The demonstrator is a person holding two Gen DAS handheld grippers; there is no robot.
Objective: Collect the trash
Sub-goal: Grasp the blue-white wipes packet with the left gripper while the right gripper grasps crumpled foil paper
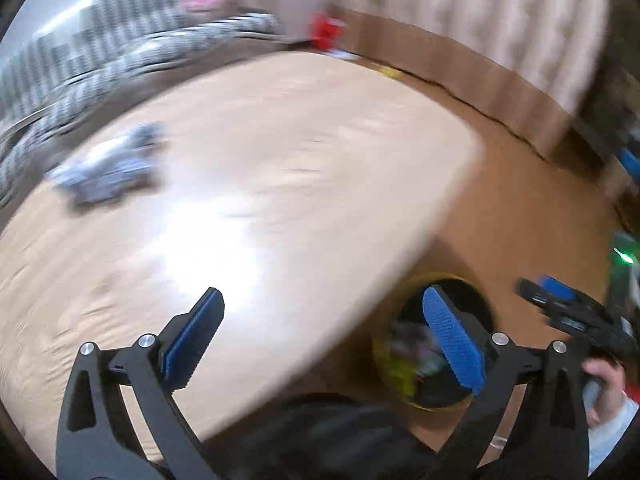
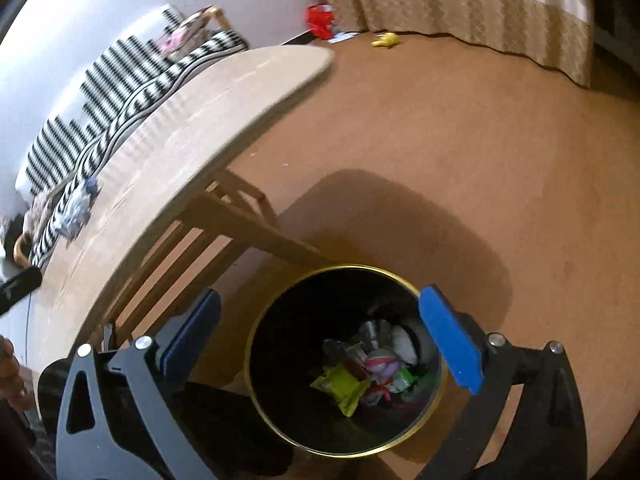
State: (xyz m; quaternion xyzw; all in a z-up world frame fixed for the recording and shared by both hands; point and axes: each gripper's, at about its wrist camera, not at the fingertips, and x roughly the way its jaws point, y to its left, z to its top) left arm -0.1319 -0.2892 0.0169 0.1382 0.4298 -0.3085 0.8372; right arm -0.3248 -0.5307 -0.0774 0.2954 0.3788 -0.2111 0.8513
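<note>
1. Bin (image 2: 344,360): black, gold-rimmed, on the floor (image 2: 440,140) beside the bench (image 2: 192,120). Holds a heap of wrappers (image 2: 368,372), a yellow-green packet uppermost. Judged: most of the collecting is done.
2. Right tongs (image 2: 320,344): spread wide, nothing between the blue pads; poised directly above the bin mouth. Judged: a drop just finished, or the tongs waiting there.
3. Left tongs (image 1: 336,344): likewise spread and empty, over the near bench edge, with the bin below to their right. View badly blurred.
4. Crumpled blue-grey piece (image 1: 108,172): lying on the bench toward its far left side, well apart from both tongs. Also seen in the right view (image 2: 78,208), near the striped cushion (image 2: 132,92). Judged: the one item of trash left on the bench.
5. Floor by the curtain (image 2: 460,8): a red object (image 2: 320,20) and a small yellow object (image 2: 385,40), well apart from the bin. Whether either is trash cannot be told.
6. Remaining, as judged: fetch the blue-grey piece, carry it to the bin; the rest of the bench top shows bare.
</note>
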